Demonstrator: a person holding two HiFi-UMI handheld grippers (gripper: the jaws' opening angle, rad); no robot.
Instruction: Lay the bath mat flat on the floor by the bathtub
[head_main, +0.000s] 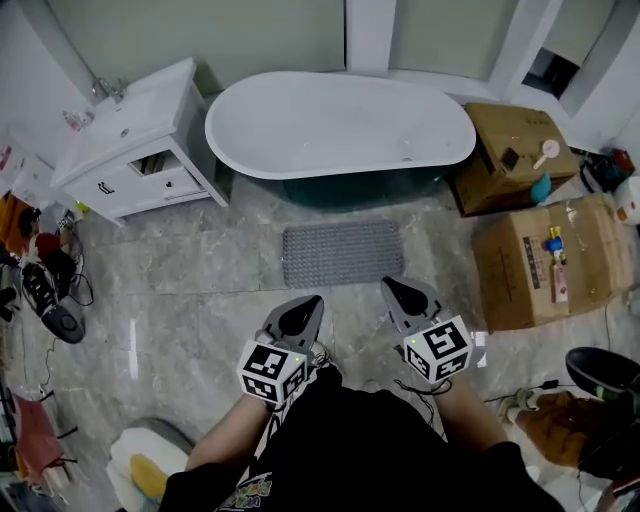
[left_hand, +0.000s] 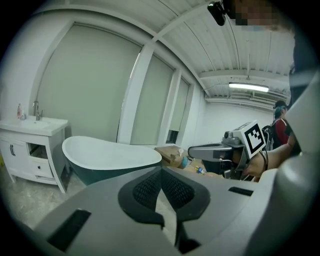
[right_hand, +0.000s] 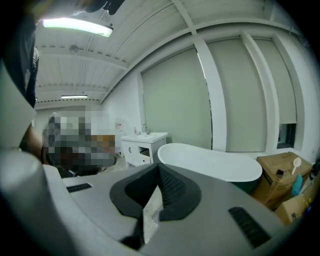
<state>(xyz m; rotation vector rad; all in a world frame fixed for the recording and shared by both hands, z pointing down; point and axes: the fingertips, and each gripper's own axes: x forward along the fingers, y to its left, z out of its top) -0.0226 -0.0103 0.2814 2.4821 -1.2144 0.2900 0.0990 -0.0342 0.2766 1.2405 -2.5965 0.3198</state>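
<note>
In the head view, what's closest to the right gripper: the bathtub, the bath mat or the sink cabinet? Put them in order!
1. Bath mat, lying just ahead of the right gripper.
2. Bathtub, behind the mat.
3. Sink cabinet, far left, beside the tub.

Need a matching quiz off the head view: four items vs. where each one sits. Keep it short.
Things:
1. mat
2. tub
3. vanity
4. boxes

Places in the head view:
A. right side
B. upper left
C. lying flat, just in front of the tub
D. top centre

Pairs: 1-C, 2-D, 3-B, 4-A
</note>
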